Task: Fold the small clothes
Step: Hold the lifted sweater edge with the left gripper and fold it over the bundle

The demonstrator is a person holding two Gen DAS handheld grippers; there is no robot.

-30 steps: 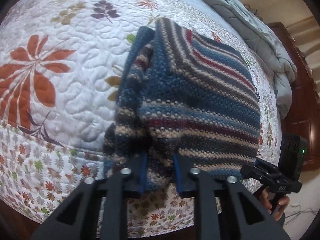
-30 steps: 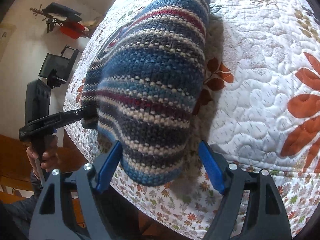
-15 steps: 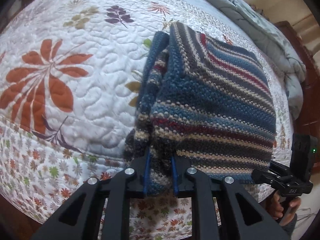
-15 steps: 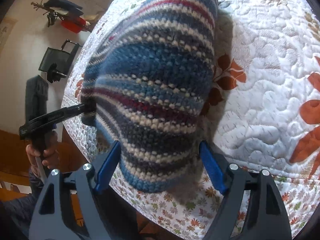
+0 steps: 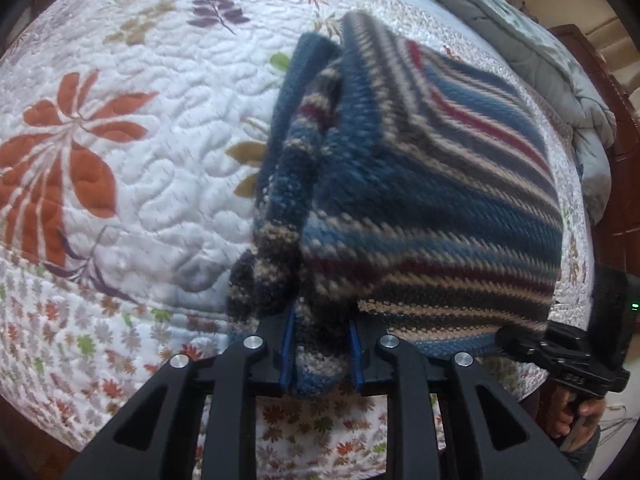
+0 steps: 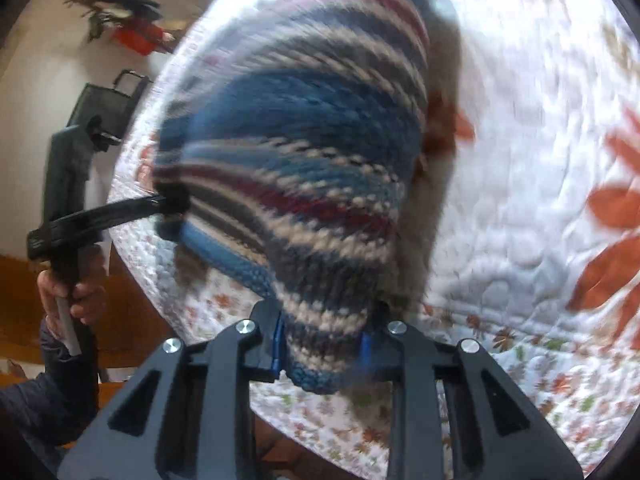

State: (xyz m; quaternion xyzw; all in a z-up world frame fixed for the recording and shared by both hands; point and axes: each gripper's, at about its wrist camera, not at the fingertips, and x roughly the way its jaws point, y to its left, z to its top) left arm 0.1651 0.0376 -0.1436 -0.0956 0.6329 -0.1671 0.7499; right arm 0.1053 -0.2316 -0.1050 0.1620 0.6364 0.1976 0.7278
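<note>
A striped knitted sweater [image 5: 432,184] in blue, tan, grey and dark red lies on the floral quilt [image 5: 132,128] at the bed's near edge. My left gripper [image 5: 322,356] is shut on its near left corner, where a sleeve is bunched. My right gripper [image 6: 322,350] is shut on its near right corner [image 6: 316,320] and lifts that hem. The right gripper also shows in the left wrist view [image 5: 560,356], and the left gripper in the right wrist view [image 6: 120,212]. Both views are blurred by motion.
A grey duvet [image 5: 532,48] is heaped along the far side of the bed beside a dark wooden headboard [image 5: 624,184]. Beyond the bed edge stand a black chair [image 6: 108,104] and a red object [image 6: 136,38] on the floor.
My right gripper has closed from wide open onto the sweater's corner. My left gripper stayed shut on its corner. Both corners have risen, and the sweater's near edge has lifted off the quilt.
</note>
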